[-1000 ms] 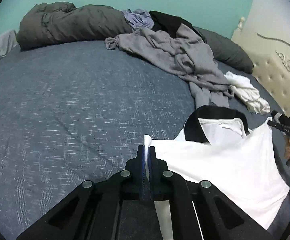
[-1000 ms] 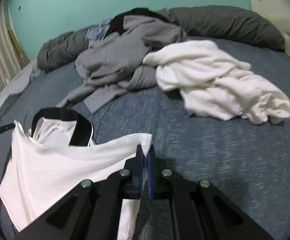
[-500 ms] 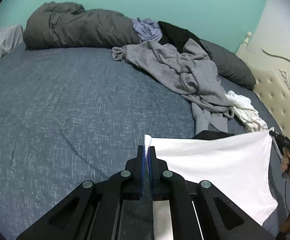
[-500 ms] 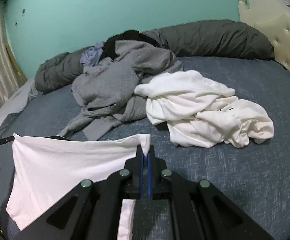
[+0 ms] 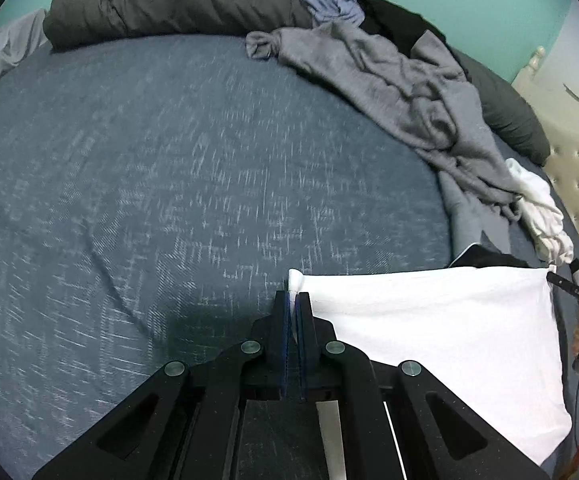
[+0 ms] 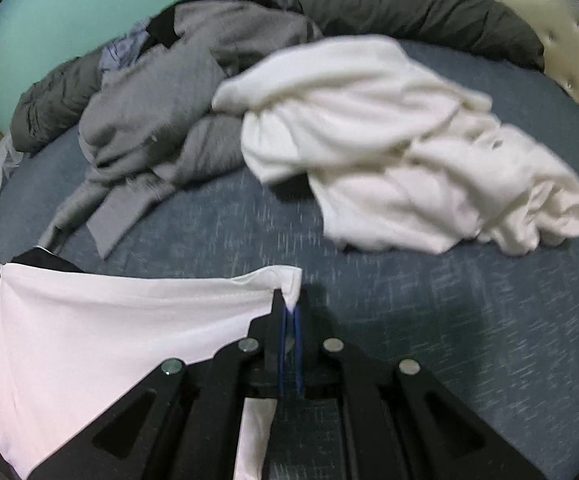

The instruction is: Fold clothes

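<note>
Blue-grey bed sheet (image 5: 169, 184): your left claw (image 5: 292, 304) and right claw (image 6: 289, 312) each pinch a white cotton shirt (image 5: 429, 320) corner, stretching the hem taut between them for folding.

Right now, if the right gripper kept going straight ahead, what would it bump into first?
Probably bare blue bedsheet, then the crumpled white garment. The right gripper is shut on the white shirt; depth is unclear.

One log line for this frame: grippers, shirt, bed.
left gripper: shut on shirt corner | right gripper: shut on other corner | shirt: stretched between | bed: unfolded clothes behind
</note>
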A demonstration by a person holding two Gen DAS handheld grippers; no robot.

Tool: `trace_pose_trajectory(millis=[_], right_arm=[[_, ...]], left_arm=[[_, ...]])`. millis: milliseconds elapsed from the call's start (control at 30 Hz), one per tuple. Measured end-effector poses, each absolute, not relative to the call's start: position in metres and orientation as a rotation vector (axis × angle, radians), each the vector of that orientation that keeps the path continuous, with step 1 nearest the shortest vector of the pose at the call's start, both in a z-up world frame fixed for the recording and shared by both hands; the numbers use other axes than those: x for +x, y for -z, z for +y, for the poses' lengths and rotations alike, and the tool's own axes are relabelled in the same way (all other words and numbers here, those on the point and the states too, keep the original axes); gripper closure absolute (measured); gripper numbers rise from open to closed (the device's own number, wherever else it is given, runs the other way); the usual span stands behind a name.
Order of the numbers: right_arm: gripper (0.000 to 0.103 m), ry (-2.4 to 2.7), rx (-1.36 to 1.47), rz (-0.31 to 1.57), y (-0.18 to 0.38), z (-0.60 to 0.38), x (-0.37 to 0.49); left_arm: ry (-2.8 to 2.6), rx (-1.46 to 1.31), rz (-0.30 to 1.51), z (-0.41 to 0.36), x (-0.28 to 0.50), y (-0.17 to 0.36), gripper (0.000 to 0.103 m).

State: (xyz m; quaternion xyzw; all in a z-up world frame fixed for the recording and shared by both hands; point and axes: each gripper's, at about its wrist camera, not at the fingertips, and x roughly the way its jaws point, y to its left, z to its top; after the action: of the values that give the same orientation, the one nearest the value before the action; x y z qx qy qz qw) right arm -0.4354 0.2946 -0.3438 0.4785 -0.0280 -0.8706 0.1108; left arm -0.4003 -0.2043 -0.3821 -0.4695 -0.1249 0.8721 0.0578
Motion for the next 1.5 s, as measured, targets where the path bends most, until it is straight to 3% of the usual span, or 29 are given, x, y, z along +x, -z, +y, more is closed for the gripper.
trace_pose_trajectory(millis=[100,167,233,300,567,700,1033,1133,1333,1500], right_arm=[[0.097,2.558,1.418,-0.097,0.348,0.295,-0.435],[0.094,2.560,1.419,-0.093,0.346,0.297,-0.434],[0.081,2.562,1.423,-0.102,0.342,0.303,-0.432],[0.068,2.572,1.429,-0.114,0.335,0.311,-0.429],[0.068,2.477,1.436,-0.257,0.315,0.349,-0.383],[0.067,2.400,1.428,-0.336,0.312,0.365,-0.334],[0.061,2.225,1.507,-0.548,0.328,0.385,-0.222],[0.053,2.195,1.519,-0.560,0.331,0.384,-0.193],[0.052,2.151,1.543,-0.608,0.338,0.379,-0.161],[0.053,2.138,1.601,-0.540,0.346,0.367,-0.147]], left_arm=[[-2.642,-1.431,-0.368,-0.203,-0.400,0.385,0.095],[-2.649,-1.438,-0.361,-0.206,-0.397,0.383,0.086],[-2.667,-1.435,-0.371,-0.213,-0.393,0.378,0.068],[-2.670,-1.443,-0.428,-0.226,-0.386,0.373,0.066],[-2.600,-1.437,-0.528,-0.258,-0.323,0.355,0.066],[-2.499,-1.483,-0.623,-0.262,-0.281,0.359,0.053],[-2.371,-1.559,-0.670,-0.239,-0.182,0.368,0.051],[-2.345,-1.575,-0.683,-0.236,-0.158,0.373,0.051],[-2.323,-1.604,-0.696,-0.231,-0.130,0.382,0.051],[-2.306,-1.612,-0.706,-0.230,-0.119,0.389,0.051]])
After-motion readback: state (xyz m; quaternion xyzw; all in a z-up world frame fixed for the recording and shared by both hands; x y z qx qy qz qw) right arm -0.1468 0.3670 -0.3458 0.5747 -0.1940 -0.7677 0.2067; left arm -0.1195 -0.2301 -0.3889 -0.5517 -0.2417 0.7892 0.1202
